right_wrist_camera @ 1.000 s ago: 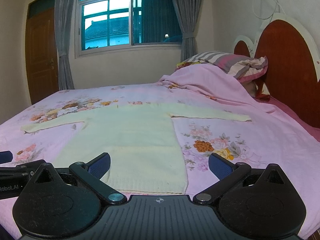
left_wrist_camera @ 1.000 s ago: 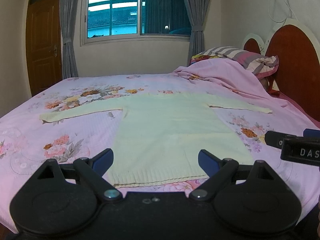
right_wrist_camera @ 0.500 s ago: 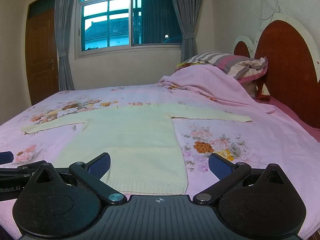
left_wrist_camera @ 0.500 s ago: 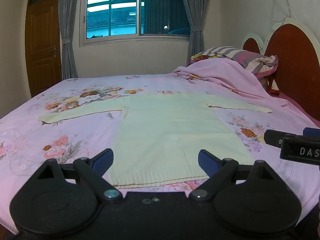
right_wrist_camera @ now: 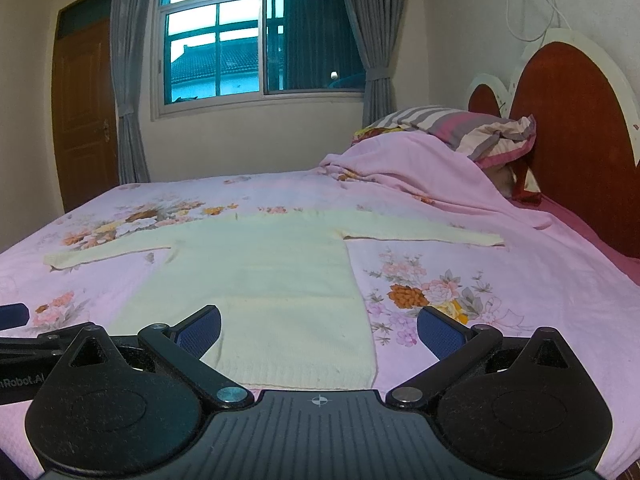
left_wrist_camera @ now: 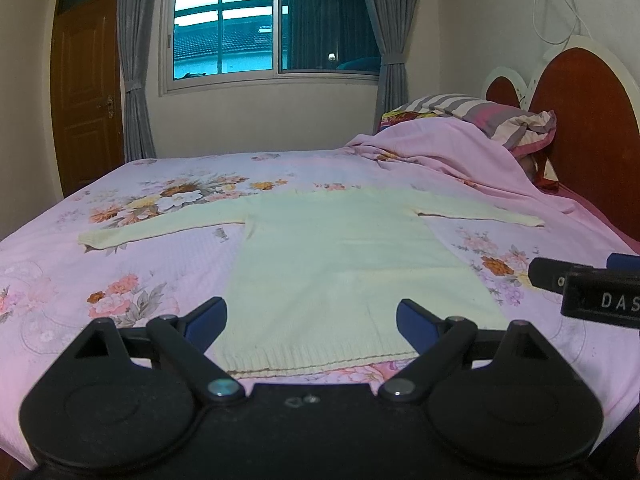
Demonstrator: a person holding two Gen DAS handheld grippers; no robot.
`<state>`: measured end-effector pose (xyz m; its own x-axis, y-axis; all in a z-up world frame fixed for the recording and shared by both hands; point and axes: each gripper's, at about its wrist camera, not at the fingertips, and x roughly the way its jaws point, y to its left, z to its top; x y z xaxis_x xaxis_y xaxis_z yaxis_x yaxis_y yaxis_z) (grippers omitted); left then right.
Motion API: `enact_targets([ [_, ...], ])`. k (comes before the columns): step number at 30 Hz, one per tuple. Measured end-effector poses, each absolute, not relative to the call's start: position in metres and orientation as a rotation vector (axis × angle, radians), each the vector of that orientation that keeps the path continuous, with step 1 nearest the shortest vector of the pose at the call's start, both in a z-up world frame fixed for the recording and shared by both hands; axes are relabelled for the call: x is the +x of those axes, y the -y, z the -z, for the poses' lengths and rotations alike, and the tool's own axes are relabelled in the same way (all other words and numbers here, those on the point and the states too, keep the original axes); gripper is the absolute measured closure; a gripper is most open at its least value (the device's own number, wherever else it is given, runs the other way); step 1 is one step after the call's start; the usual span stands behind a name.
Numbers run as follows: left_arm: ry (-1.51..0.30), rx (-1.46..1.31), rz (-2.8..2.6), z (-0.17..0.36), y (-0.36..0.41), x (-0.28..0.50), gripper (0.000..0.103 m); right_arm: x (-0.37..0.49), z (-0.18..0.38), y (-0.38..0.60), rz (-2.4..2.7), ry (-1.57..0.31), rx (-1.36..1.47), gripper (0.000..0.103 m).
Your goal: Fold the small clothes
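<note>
A sweater lying flat on a bed, ahead of my two spread jaws.

The sweater [left_wrist_camera: 340, 264] lies on the bedspread [left_wrist_camera: 120, 280], hem nearest me, sleeves stretched out left and right. My left gripper [left_wrist_camera: 312, 320] hangs over the hem's middle; my right gripper [right_wrist_camera: 320, 332] sits over the hem's right corner. Beyond the right sleeve, a heaped blanket [left_wrist_camera: 448, 156] lies with a pillow [left_wrist_camera: 492, 116] behind it, against the headboard [left_wrist_camera: 588, 132]. Straight ahead, past the bed, stands a window [left_wrist_camera: 272, 24]; a door [left_wrist_camera: 86, 92] stands far left.

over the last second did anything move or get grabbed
Nothing visibly changed. The cream sweater lies flat on the bed with both sleeves spread, and the left gripper and right gripper hover open near its hem, holding nothing.
</note>
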<state>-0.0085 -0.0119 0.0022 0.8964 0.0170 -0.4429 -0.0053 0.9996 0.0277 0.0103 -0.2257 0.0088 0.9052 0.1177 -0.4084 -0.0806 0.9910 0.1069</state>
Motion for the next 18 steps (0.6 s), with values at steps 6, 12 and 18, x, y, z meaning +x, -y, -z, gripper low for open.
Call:
enact_targets([
  [6,-0.460,0.027,-0.010,-0.0023,0.0119,-0.0089,0.010,0.0100,-0.0092,0.2258,-0.102,-0.429,0.089,0.000],
  [12,-0.473,0.025,-0.015,0.0013,0.0110,-0.0093,0.010,0.0101,-0.0078,0.2266,-0.105,-0.435,0.092,0.000],
  [18,-0.469,0.024,-0.017,0.0002,0.0116,-0.0064,0.010,0.0101,-0.0063,0.2266,-0.103,-0.433,0.093,0.000],
])
